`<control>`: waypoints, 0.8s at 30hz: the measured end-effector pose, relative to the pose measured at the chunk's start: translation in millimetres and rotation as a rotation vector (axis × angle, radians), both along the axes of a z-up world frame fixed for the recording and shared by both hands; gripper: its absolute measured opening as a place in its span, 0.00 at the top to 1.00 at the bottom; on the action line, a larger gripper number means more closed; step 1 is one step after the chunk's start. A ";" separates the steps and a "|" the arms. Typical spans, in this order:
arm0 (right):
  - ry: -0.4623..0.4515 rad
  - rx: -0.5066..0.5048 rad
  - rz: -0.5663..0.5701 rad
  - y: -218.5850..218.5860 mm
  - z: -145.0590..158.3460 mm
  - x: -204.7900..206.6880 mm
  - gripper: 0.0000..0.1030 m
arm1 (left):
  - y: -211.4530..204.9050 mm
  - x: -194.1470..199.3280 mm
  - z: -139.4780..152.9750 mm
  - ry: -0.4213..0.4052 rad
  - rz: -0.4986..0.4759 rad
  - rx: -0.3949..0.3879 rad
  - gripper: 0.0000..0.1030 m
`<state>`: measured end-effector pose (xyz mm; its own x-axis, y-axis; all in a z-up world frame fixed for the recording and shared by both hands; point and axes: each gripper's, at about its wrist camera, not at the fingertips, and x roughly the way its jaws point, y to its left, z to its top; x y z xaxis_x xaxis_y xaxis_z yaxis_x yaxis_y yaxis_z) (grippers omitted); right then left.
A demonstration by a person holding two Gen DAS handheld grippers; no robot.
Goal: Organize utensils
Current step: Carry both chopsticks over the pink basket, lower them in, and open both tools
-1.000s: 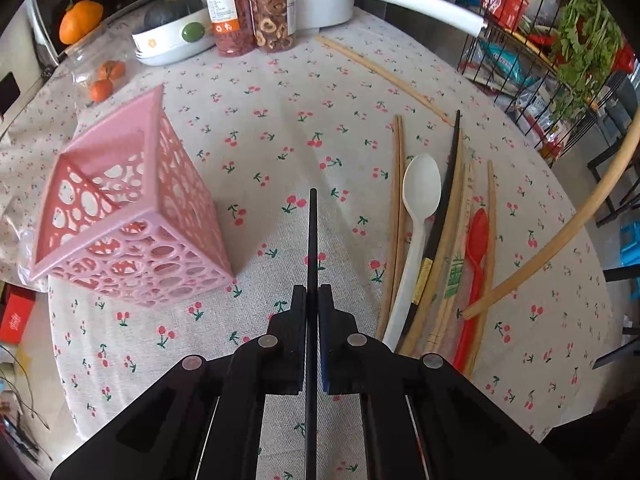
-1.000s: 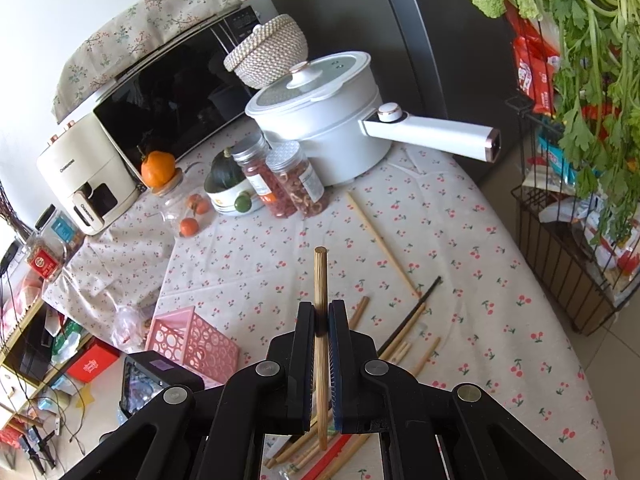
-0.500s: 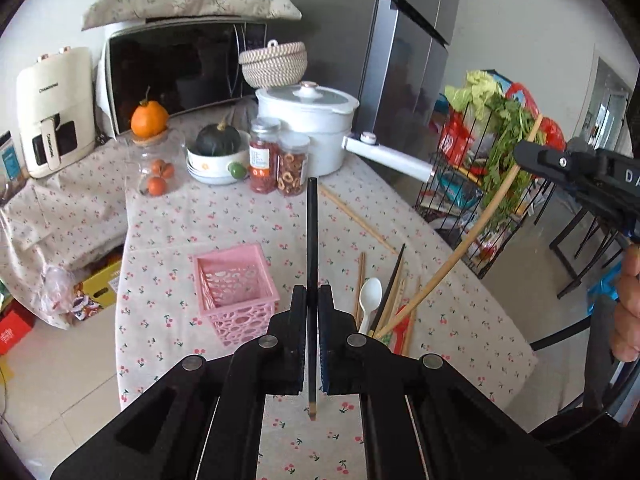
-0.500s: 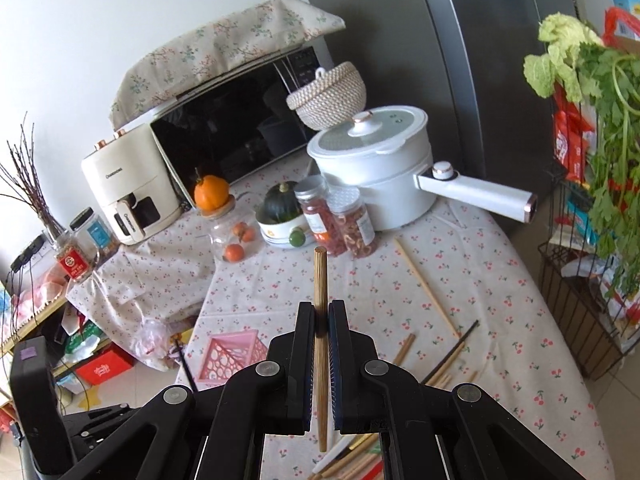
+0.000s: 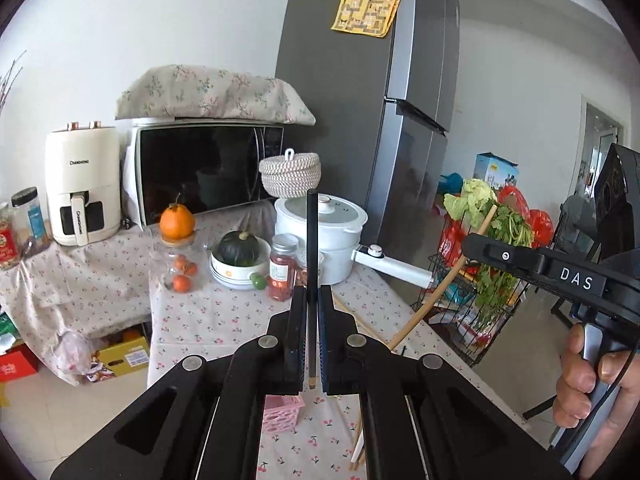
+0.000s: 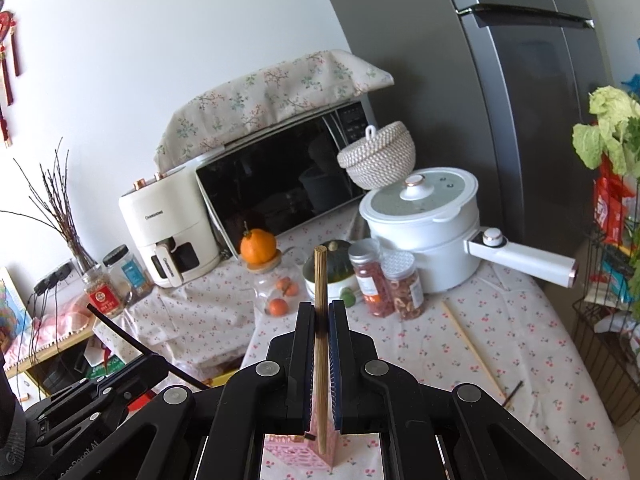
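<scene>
Both grippers have been raised and tilted up since the earlier frames, so that the room is now faced rather than the tabletop. A black chopstick (image 5: 311, 276) is pinched upright between the pressed-together fingers of the left gripper (image 5: 312, 304), its lower tip seen just above the pink basket (image 5: 280, 416). A wooden chopstick (image 6: 320, 344) is clamped upright in the right gripper (image 6: 321, 316), its lower end reaching down over the pink basket (image 6: 296, 454), whether inside it cannot be told. The basket is set on the cherry-print tablecloth (image 6: 500, 336), where a loose wooden chopstick (image 6: 470, 344) is left lying near the jars (image 6: 386, 284). Behind these, a white pot (image 6: 424, 232) with a long handle, a woven basket (image 6: 376, 156), a microwave (image 6: 280, 176), an air fryer (image 6: 168, 228) and a grey fridge (image 6: 512, 100) are seen. In the left view the right gripper is held by a hand (image 5: 592, 376) at the right edge.
</scene>
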<state>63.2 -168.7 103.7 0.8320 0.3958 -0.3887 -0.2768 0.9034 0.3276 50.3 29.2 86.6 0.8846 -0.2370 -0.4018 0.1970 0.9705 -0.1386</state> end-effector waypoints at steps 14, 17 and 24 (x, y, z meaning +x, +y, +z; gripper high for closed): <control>0.016 0.001 0.061 44.5 -22.8 31.9 0.95 | 26.4 39.2 -29.3 0.125 0.070 0.077 0.95; 0.044 -0.023 0.069 55.0 -36.1 45.6 0.95 | 32.9 56.9 -46.5 0.191 0.069 0.077 0.95; 0.159 -0.051 0.091 69.7 -73.1 84.8 0.95 | 42.7 92.1 -76.7 0.326 0.051 0.052 0.95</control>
<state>148.0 -99.0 30.5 0.7200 0.4432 -0.5340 -0.3067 0.8935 0.3281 142.3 71.9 10.0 0.7175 -0.1672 -0.6762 0.1009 0.9855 -0.1366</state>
